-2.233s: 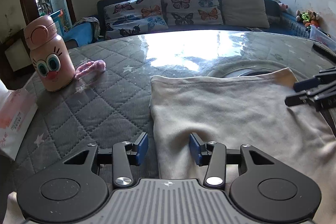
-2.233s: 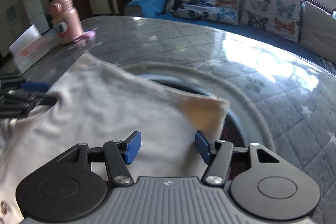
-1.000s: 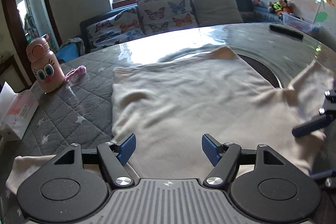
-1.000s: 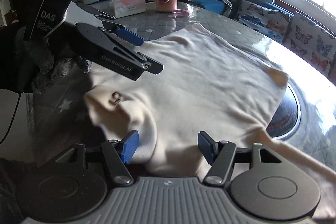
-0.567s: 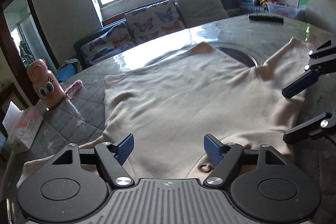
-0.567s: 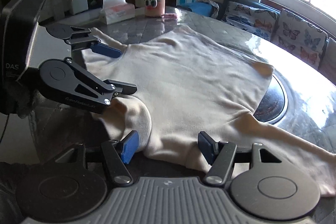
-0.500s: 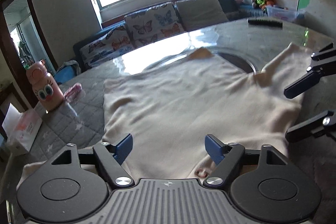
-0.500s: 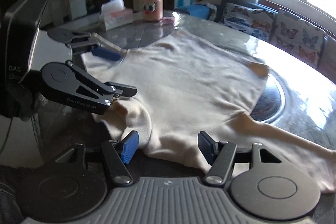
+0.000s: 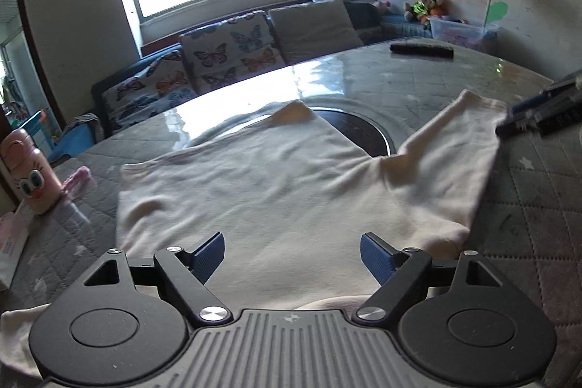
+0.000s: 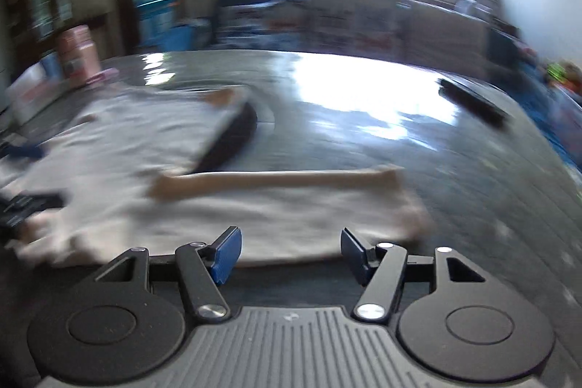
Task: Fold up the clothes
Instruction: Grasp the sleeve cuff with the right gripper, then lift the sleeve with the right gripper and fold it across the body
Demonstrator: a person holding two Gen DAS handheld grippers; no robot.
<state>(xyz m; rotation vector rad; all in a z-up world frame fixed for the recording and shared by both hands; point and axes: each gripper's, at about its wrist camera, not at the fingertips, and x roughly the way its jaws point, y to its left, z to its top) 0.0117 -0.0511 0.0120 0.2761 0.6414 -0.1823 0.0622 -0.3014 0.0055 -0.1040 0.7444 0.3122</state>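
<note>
The cream shirt (image 9: 276, 191) lies flat and unfolded in the table (image 9: 538, 206) centre, one sleeve (image 9: 469, 148) out at approx. 2 o'clock, left gripper (image 9: 291, 251) and right gripper (image 10: 289, 251) both wide apart with nothing held, so in my judgement no fold is made yet.

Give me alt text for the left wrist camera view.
A cream long-sleeved cotton top lies spread flat on a grey quilted table, beyond the open left gripper. A pink cartoon-faced bottle stands at far left; the right gripper enters at right.
</note>
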